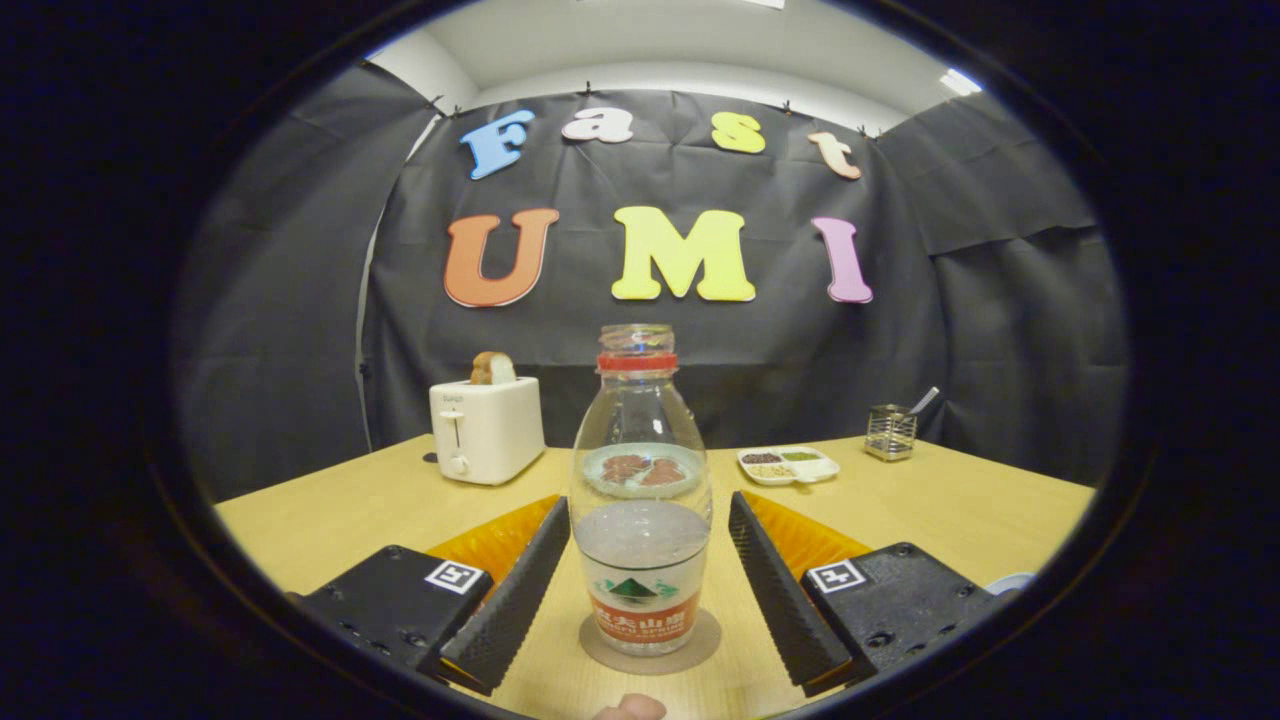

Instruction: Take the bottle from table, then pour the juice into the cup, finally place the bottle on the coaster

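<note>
Nearest of all, a fingertip (628,708) of the person peeks in just under the gripper (640,570), whose two fingers stand spread wide with the clear plastic bottle (641,500) upright between them. Neither finger touches the bottle; a gap of bare table shows on each side, so nothing is gripped. The bottle sits squarely on a round coaster (690,648), which is where the task wants it to end, and its cap is off, leaving the neck open above the red collar. Liquid fills only its lower part, which suggests that the pour is done and that the open jaws mean release rather than approach, though this is a judgement.

Beyond the fingers, on the wooden table (330,510), a white toaster (487,428) with a slice of bread (492,367) in its slot stands to the left. A white divided dish (788,464) of seeds and a small wire holder (890,431) lie to the right. A pale curved rim (1010,581) beside the right finger may be the cup; I cannot tell.
</note>
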`<action>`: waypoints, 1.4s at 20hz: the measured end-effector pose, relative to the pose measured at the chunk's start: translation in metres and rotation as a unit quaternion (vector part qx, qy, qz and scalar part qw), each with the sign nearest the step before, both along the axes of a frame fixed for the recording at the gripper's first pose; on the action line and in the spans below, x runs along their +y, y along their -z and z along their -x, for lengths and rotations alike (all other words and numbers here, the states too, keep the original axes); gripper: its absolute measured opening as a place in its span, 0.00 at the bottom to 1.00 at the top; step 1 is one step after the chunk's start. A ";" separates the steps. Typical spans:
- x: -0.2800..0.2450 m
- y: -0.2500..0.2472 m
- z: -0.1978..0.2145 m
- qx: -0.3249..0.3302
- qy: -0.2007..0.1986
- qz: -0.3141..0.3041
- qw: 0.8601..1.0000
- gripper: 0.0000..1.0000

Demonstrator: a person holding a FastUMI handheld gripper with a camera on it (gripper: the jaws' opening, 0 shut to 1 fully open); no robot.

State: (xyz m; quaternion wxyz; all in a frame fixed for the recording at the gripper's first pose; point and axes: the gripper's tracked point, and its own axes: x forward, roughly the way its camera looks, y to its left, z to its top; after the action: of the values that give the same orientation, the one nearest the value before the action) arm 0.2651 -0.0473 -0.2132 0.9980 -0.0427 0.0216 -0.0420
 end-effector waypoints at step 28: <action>0.013 -0.200 0.191 -0.045 -0.004 0.003 0.999 1.00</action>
State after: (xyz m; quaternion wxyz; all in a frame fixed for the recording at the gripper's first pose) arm 0.0743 -0.0348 -0.0136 0.9980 -0.0440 -0.0237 -0.0397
